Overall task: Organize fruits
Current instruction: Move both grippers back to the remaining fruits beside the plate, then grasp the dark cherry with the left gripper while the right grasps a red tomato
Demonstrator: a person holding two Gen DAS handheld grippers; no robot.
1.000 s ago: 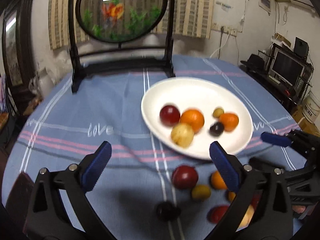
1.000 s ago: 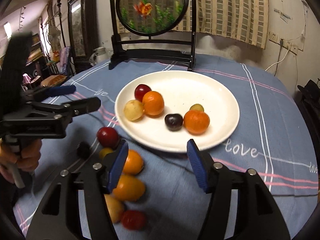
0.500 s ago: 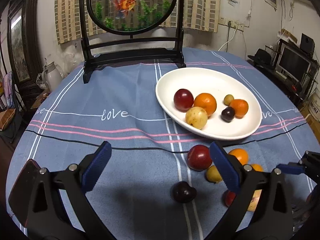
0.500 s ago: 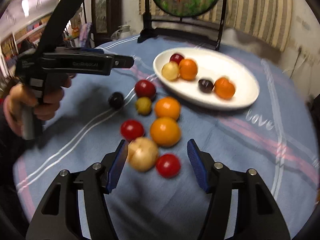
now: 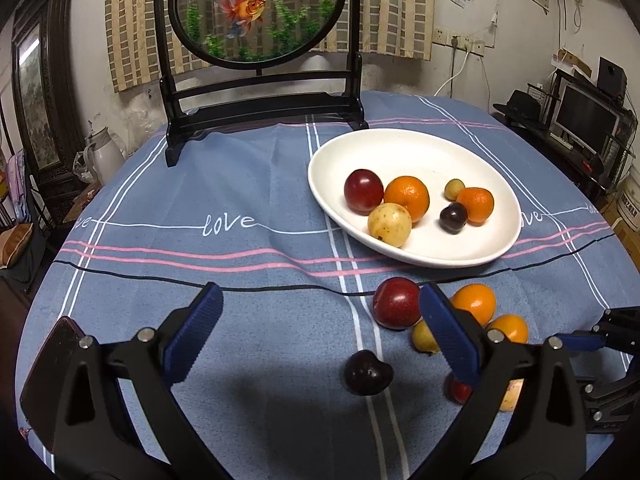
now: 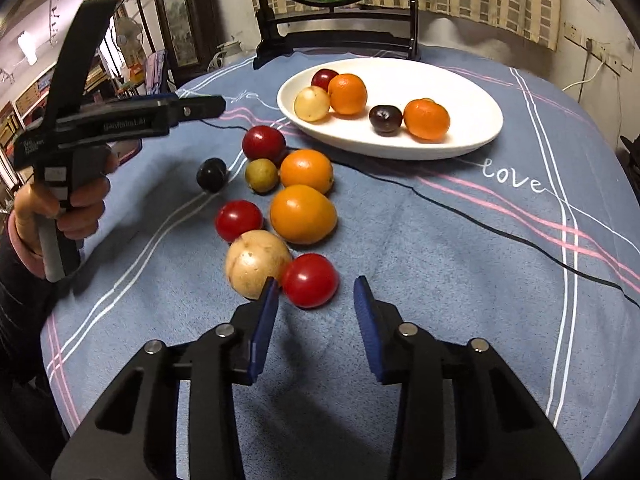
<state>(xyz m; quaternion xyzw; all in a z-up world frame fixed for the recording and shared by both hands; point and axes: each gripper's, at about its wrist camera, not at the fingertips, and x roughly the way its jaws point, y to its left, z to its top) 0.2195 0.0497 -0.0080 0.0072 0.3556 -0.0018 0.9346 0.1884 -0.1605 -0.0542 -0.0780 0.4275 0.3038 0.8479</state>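
From the left wrist, the left gripper hovered with its blue-padded tongs wide apart and empty over the grey-blue checked tablecloth. At two o'clock the oval white plate already held six fruits, among them a dark red plum and a ribbed orange tangerine. A dark purple cherry lay loose between the pads' lines, with more fruit at three o'clock. A goldfish screen in a black stand stood at twelve; a monitor sat against the wall at two.

From the right wrist, the right gripper had its tongs closing, nothing clamped yet; a glossy red cherry tomato sat just ahead, near the left pad. Eight fruits remained off the plate, so I judged the sorting under halfway. A hand held the other tool at nine o'clock.
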